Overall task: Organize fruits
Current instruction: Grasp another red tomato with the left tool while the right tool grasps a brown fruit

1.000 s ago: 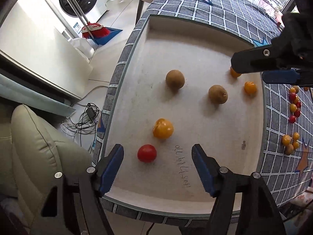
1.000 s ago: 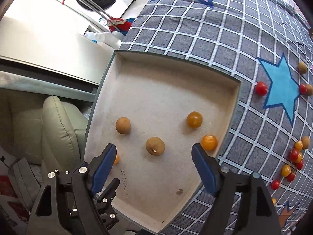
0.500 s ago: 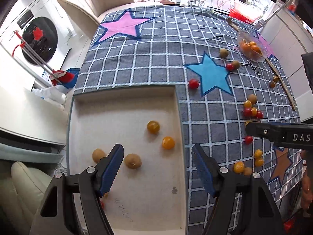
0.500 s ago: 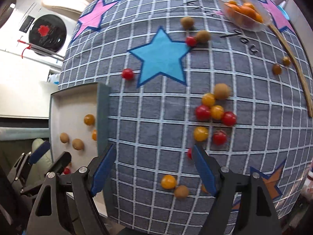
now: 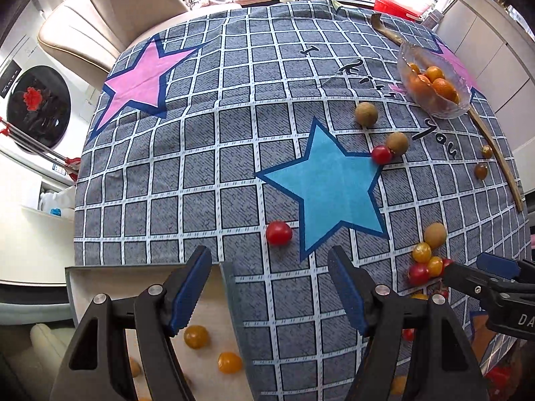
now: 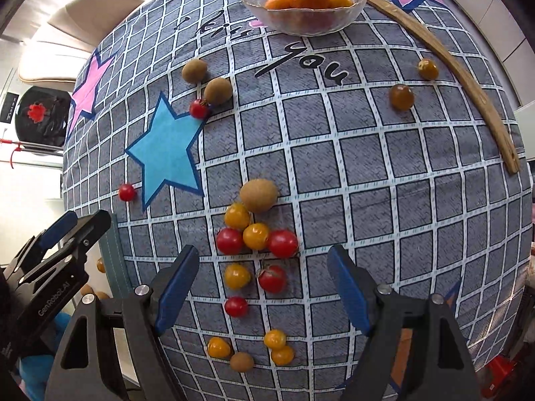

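Note:
My left gripper [image 5: 269, 287] is open and empty above the tray's far right corner. The beige tray [image 5: 100, 272] holds yellow tomatoes [image 5: 196, 336] low in the left wrist view. A lone red tomato [image 5: 278, 232] lies just beyond it beside the blue star. My right gripper [image 6: 262, 287] is open and empty over a cluster of red and yellow tomatoes [image 6: 255, 236] with a brown longan [image 6: 259, 195] behind it. More red tomatoes [image 6: 272, 278] lie between its fingers. The same cluster shows in the left wrist view [image 5: 422, 262].
A glass bowl of oranges [image 6: 304, 1] stands at the back, with a wooden stick [image 6: 468, 77] along the right. Two longans and a red tomato [image 6: 199, 108] lie near the blue star [image 6: 167, 153]. A chair [image 5: 110, 23] stands behind the table. More small fruits [image 6: 247, 351] lie near the front edge.
Both grippers have swung away from the tray toward the table's middle. The right gripper now hovers over the tomato cluster; the left has lifted past the tray's far edge. Both stayed open.

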Motion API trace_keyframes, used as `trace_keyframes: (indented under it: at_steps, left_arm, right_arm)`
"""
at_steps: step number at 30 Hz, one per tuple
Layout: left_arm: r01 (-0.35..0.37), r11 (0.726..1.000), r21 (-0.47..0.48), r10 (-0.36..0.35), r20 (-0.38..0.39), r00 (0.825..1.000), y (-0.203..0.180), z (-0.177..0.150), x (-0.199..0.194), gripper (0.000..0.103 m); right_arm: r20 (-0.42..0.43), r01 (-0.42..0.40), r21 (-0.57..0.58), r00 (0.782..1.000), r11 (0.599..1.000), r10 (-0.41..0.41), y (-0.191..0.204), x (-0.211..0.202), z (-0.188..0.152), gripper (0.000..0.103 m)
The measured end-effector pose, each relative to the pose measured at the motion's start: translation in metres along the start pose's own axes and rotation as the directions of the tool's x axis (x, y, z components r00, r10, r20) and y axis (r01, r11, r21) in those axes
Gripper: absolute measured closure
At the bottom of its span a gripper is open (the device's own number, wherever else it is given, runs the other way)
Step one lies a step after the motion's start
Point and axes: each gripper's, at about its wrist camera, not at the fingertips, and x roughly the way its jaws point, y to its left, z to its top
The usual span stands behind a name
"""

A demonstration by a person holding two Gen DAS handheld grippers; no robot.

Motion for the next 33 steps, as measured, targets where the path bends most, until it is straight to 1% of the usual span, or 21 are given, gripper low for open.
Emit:
trace_keyframes:
  at_steps: [2, 3, 7, 12, 14, 15, 19, 22, 24, 25, 26, 28, 29, 30, 31, 33]
  left_arm:
    - [-0.014, 1.000, 0.002, 0.014, -0.011, 1.000, 0.000, 0.006, 0.011, 0.030]
    - [-0.014, 1.000, -0.005, 0.014, -0.015, 1.000, 0.001, 0.008, 0.016, 0.030]
    - [-0.025, 0.999, -0.032, 0.024, -0.044, 0.999, 0.006, 0.013, 0.033, 0.030]
    - [-0.029, 0.999, -0.041, 0.026, -0.071, 0.997, 0.006, 0.013, 0.047, 0.030]
    - [-0.027, 0.999, -0.040, 0.024, -0.072, 0.997, 0.005, 0.013, 0.051, 0.030]
    - [-0.020, 0.999, -0.041, 0.017, -0.067, 0.998, 0.005, 0.012, 0.051, 0.030]
    - [-0.008, 1.000, -0.024, 0.006, -0.058, 0.998, -0.003, 0.012, 0.052, 0.030]
    - [0.009, 1.000, -0.028, -0.011, -0.057, 0.998, -0.003, 0.012, 0.052, 0.033]
    - [0.029, 0.999, -0.042, -0.031, -0.057, 0.998, -0.009, 0.012, 0.052, 0.040]
    - [0.035, 0.998, -0.047, -0.038, -0.056, 0.998, -0.009, 0.011, 0.051, 0.042]
    - [0.039, 0.998, -0.049, -0.041, -0.052, 0.998, -0.009, 0.011, 0.051, 0.047]
    - [0.050, 0.998, -0.046, -0.052, -0.041, 0.998, -0.010, 0.011, 0.050, 0.060]
    - [0.053, 0.998, -0.039, -0.054, -0.034, 0.998, -0.009, 0.009, 0.047, 0.075]
    - [0.059, 0.998, -0.029, -0.060, -0.033, 0.998, -0.012, 0.009, 0.045, 0.082]
    - [0.065, 0.998, -0.023, -0.066, -0.036, 0.997, -0.014, 0.009, 0.044, 0.082]
    - [0.099, 0.995, -0.015, -0.100, -0.036, 0.994, -0.020, 0.008, 0.040, 0.082]
  right_arm:
    - [0.005, -0.006, 0.010, 1.000, 1.000, 0.006, -0.001, 0.004, 0.007, 0.023]
    - [0.005, -0.009, 0.013, 1.000, 1.000, 0.009, -0.001, 0.007, 0.010, 0.026]
    - [0.008, -0.016, 0.025, 1.000, 1.000, 0.016, 0.001, 0.017, 0.020, 0.031]
    - [0.004, -0.013, 0.042, 1.000, 0.999, 0.013, 0.001, 0.029, 0.025, 0.041]
    - [0.002, -0.010, 0.050, 1.000, 0.999, 0.010, 0.001, 0.033, 0.026, 0.042]
    - [0.013, -0.008, 0.045, 1.000, 0.999, 0.007, 0.002, 0.032, 0.026, 0.046]
    - [0.014, 0.025, 0.019, 1.000, 1.000, -0.025, 0.009, 0.033, 0.027, 0.054]
    - [0.012, 0.016, 0.019, 1.000, 1.000, -0.017, 0.010, 0.034, 0.028, 0.065]
    - [0.007, 0.012, 0.016, 1.000, 1.000, -0.013, 0.011, 0.035, 0.028, 0.072]
    - [0.007, 0.014, 0.014, 1.000, 1.000, -0.014, 0.011, 0.035, 0.029, 0.072]
    - [0.006, 0.012, 0.014, 1.000, 1.000, -0.012, 0.011, 0.035, 0.029, 0.072]
    - [0.006, 0.007, 0.011, 1.000, 1.000, -0.007, 0.012, 0.036, 0.030, 0.072]
    - [0.005, 0.002, 0.009, 1.000, 1.000, -0.002, 0.011, 0.036, 0.030, 0.072]
    - [0.003, -0.006, 0.008, 1.000, 1.000, 0.006, 0.011, 0.036, 0.030, 0.072]
    - [0.004, -0.014, 0.010, 1.000, 1.000, 0.014, 0.009, 0.035, 0.028, 0.073]
    - [0.011, -0.029, 0.011, 1.000, 1.000, 0.029, 0.008, 0.032, 0.026, 0.073]
